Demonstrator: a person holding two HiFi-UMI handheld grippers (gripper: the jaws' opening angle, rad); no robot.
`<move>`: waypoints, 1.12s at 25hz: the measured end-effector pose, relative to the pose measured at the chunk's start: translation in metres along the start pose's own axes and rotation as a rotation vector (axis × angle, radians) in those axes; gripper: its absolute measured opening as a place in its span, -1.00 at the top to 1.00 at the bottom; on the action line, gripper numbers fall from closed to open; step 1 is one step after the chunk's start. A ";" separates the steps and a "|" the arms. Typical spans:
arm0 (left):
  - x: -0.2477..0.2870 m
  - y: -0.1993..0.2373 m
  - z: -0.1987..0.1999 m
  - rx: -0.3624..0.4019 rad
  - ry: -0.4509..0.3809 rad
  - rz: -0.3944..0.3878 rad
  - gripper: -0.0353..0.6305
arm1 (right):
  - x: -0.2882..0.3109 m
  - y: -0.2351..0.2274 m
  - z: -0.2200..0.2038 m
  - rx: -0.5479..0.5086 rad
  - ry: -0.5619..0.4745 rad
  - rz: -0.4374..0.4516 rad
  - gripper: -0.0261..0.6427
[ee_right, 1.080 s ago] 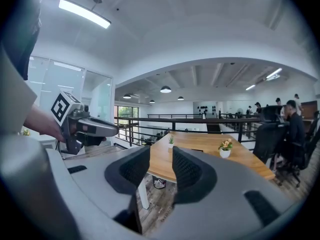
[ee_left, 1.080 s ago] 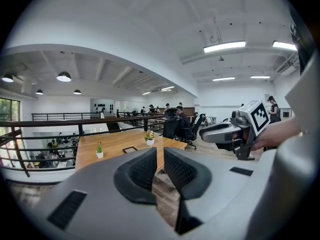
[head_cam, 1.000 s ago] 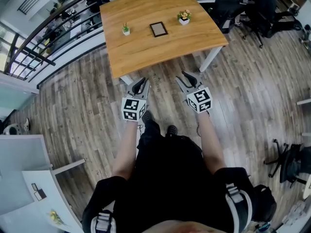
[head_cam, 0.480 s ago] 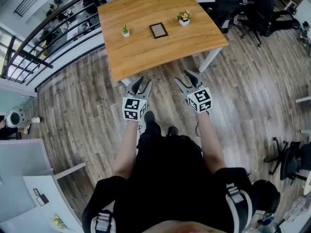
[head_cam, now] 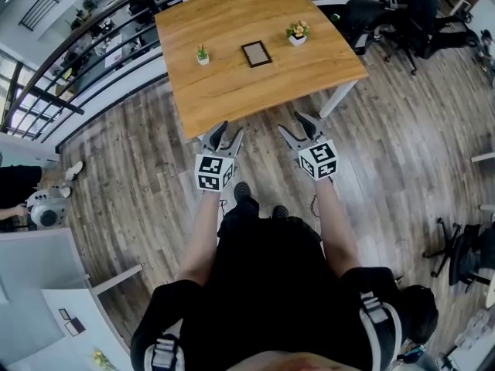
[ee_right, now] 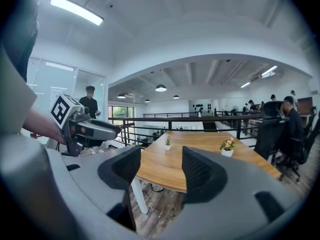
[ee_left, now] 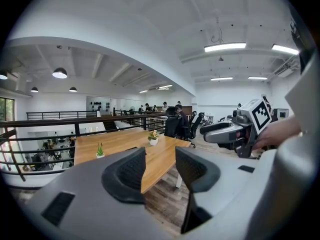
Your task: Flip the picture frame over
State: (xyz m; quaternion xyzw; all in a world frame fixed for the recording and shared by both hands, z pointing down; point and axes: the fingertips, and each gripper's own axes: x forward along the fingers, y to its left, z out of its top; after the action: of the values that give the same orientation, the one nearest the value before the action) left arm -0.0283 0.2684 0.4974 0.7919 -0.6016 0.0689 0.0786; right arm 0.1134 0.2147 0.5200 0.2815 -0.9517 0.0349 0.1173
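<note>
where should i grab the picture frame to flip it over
Probably its near edge, coming from the near side of the table: the picture frame lies flat and thin, so only its rim offers purchase, and a green plant and a flowering plant flank it.

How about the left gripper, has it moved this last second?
Yes. The left gripper has edged forward toward the near edge of the table; its jaws have just been opening, nothing between them.
</note>
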 end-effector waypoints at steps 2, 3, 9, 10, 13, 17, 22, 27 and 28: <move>0.005 0.007 0.002 0.002 0.000 -0.007 0.32 | 0.008 -0.002 0.001 0.007 0.003 -0.005 0.11; 0.008 0.011 0.002 0.002 0.001 -0.011 0.31 | 0.012 -0.003 0.001 0.011 0.005 -0.008 0.10; 0.026 0.037 -0.001 -0.008 0.025 -0.035 0.27 | 0.039 -0.010 0.001 0.036 0.023 -0.023 0.09; 0.028 0.041 -0.001 -0.008 0.028 -0.037 0.27 | 0.043 -0.010 0.002 0.039 0.025 -0.026 0.09; 0.036 0.054 0.000 -0.011 0.032 -0.041 0.27 | 0.056 -0.013 0.004 0.049 0.028 -0.038 0.09; 0.045 0.072 0.000 -0.020 0.033 -0.048 0.27 | 0.072 -0.016 0.007 0.057 0.035 -0.054 0.09; 0.058 0.093 0.000 -0.034 0.040 -0.062 0.27 | 0.089 -0.020 0.008 0.066 0.047 -0.083 0.09; 0.068 0.109 0.000 -0.035 0.041 -0.093 0.27 | 0.102 -0.023 0.007 0.081 0.052 -0.122 0.10; 0.069 0.112 -0.001 -0.037 0.039 -0.099 0.27 | 0.104 -0.022 0.006 0.083 0.055 -0.129 0.10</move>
State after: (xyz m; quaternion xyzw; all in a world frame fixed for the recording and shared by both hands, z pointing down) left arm -0.1174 0.1738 0.5169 0.8178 -0.5610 0.0694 0.1083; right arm 0.0395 0.1408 0.5397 0.3457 -0.9258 0.0742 0.1335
